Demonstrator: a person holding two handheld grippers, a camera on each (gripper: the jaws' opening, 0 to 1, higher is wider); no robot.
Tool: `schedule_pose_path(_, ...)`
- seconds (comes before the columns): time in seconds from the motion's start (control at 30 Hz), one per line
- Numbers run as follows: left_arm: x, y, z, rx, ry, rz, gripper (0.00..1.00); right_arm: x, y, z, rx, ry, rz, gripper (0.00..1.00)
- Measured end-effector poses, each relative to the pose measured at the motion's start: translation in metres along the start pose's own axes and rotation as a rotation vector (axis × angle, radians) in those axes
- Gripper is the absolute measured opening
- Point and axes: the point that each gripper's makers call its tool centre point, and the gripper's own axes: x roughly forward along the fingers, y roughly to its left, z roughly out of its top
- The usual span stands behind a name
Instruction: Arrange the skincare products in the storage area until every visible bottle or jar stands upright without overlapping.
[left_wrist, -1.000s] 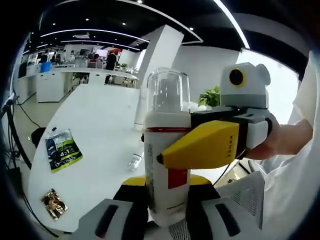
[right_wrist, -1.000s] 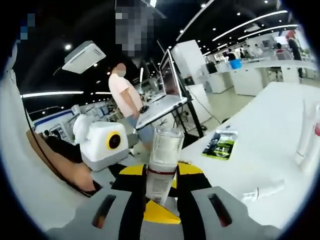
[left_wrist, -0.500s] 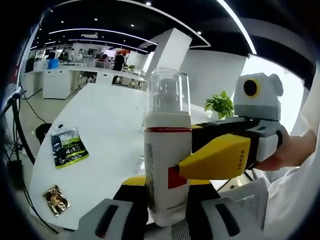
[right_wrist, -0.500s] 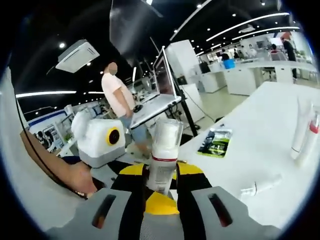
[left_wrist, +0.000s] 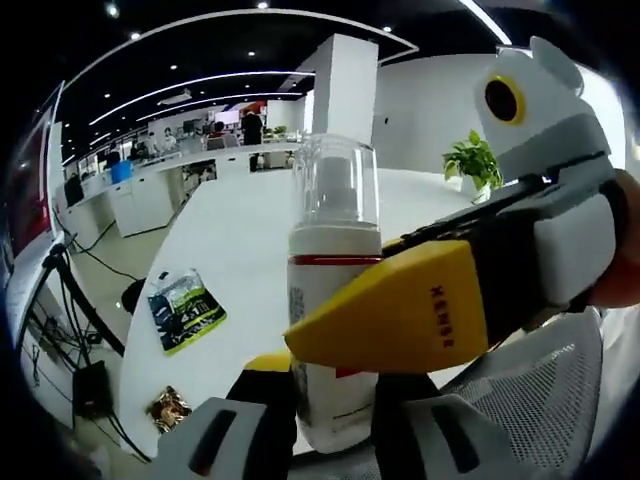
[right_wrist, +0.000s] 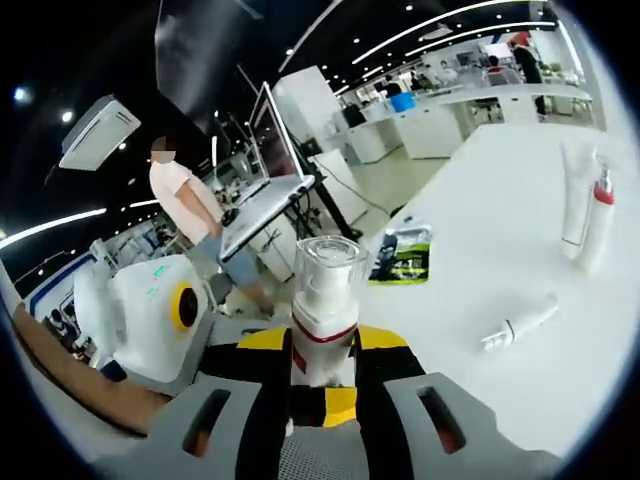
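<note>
In the left gripper view, your left gripper is clamped on the base of the bottle, a white pump bottle with a red band and a clear cap, held upright in the air off the near edge of the table. Your right gripper comes in from the right, its yellow jaw lying across the bottle's front at mid-height. A green packet lies near the table's left edge, with a gold wrapper closer to the near corner.

In the right gripper view, your right gripper is closed on the same bottle across its body below the red band. On the table a small tube lies on its side, and two tall tubes stand upright toward the far right edge. The green packet sits at the left edge.

The bottle looks like stiff, smooth plastic, probably light and slippery. The clear cap may pop off, so keep your hold on the body, low down, not on the cap.
</note>
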Motion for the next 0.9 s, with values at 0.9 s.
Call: schedule_pose_path(0.9, 0.004, -0.026, -0.016, 0.154, 0.075, -0.107, 0.33, -0.021, -0.02, 0.002, -0.123, -0.005, 0.1, 0.2)
